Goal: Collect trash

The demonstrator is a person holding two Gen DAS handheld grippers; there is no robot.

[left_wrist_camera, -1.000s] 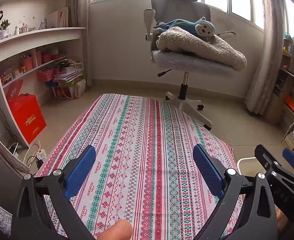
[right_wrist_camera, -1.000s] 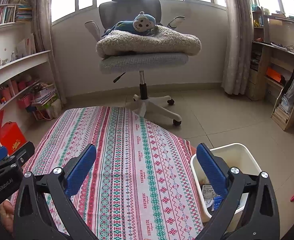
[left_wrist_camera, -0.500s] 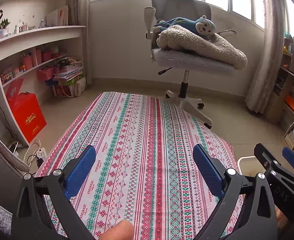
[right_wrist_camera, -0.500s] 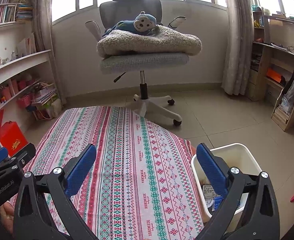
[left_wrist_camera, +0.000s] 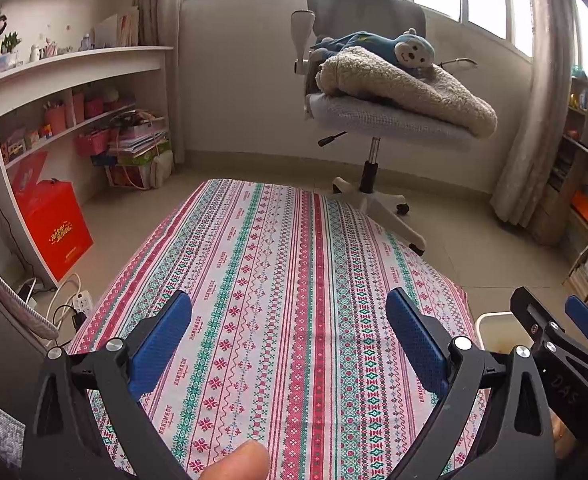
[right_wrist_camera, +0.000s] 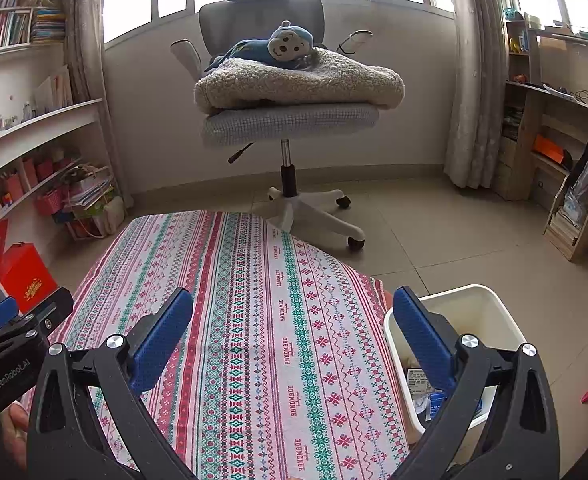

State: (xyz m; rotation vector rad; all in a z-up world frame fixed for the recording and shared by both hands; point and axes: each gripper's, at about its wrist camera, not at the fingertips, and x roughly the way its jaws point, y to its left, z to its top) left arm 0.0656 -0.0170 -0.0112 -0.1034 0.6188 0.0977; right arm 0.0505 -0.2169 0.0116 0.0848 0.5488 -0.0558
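Note:
A table under a striped patterned cloth (left_wrist_camera: 278,280) (right_wrist_camera: 254,300) fills the foreground of both views, with no loose trash showing on it. My left gripper (left_wrist_camera: 290,320) hovers open above the cloth, nothing between its blue pads. My right gripper (right_wrist_camera: 294,316) is open too, over the table's right side. A white bin (right_wrist_camera: 489,308) stands on the floor beside the table's right edge, with paper and wrappers inside; its rim (left_wrist_camera: 489,320) shows in the left wrist view. The right gripper appears at the left view's lower right, the left gripper at the right view's lower left.
A grey office chair (right_wrist_camera: 290,120) with a beige blanket and a blue plush monkey (right_wrist_camera: 286,44) stands beyond the table's far end. White shelves and a red box (left_wrist_camera: 54,224) line the left wall. Wooden shelving (right_wrist_camera: 553,140) stands at the right. A fingertip (left_wrist_camera: 238,462) shows at the bottom edge.
Both views have drifted slightly; the chair sits a little lower in frame. Both grippers stay open.

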